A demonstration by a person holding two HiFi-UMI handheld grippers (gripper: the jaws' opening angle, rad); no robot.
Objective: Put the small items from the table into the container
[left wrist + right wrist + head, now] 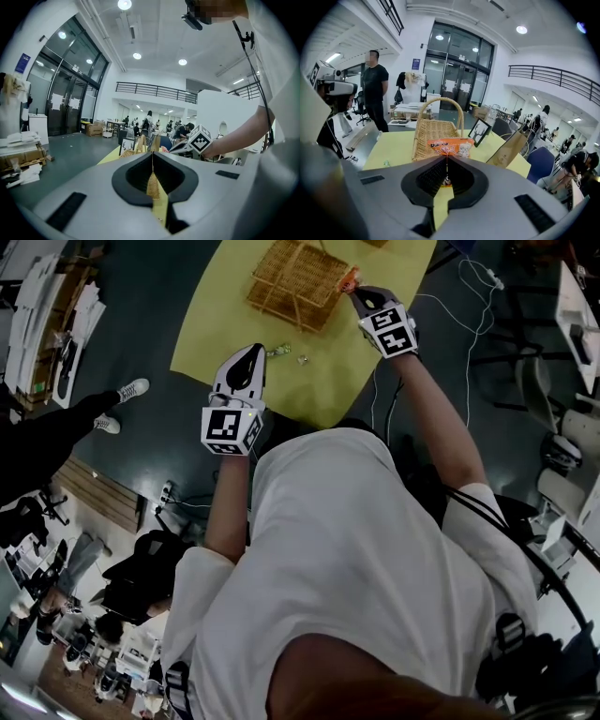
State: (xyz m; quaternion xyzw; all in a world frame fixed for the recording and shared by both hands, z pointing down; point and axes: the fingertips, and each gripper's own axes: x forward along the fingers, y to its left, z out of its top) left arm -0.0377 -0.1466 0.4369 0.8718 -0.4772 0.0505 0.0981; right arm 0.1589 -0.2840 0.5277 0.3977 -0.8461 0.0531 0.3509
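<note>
One packet (pixel 449 148) — tight in right claw (pixel 446 158)

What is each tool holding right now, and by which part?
The right tool holds a small orange printed snack packet, pinched at its lower edge. The left tool is shut and empty.

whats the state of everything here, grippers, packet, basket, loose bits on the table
left hand-held gripper: shut, empty
right hand-held gripper: shut on the orange packet
orange packet: held clear of the yellow table, not in the basket
wicker basket: upright on the yellow table
small items: loose on the table
</note>
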